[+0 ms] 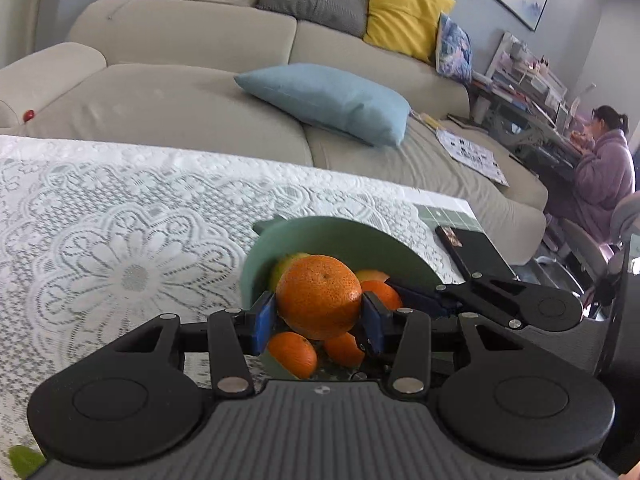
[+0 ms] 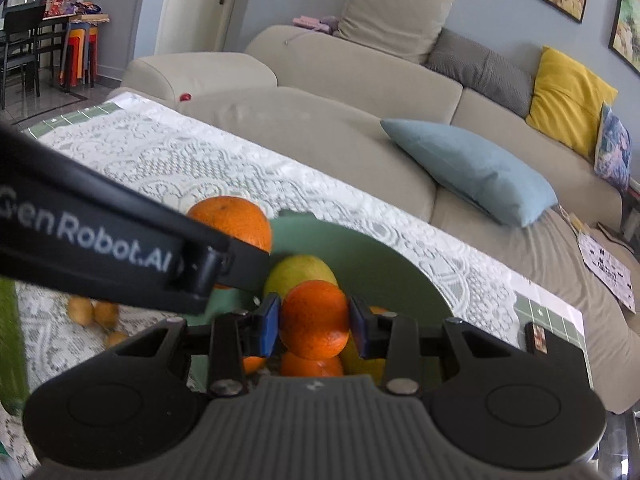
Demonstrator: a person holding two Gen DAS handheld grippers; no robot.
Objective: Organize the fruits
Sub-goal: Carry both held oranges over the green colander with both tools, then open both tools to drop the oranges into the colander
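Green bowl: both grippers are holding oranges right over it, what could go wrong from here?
1. The left gripper and right gripper crowd the same green bowl; they could collide.
2. The bowl already holds fruit, so the large orange or the small orange, once released, may roll off the pile.
3. The bowl looks tilted, and a bump could spill it onto the lace tablecloth.

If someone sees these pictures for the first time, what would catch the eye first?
Most likely the two oranges: the left gripper clamps a large orange and the right gripper clamps a smaller orange, both above the green bowl of fruit on the lace tablecloth. Behind lies a blue cushion on the beige sofa.
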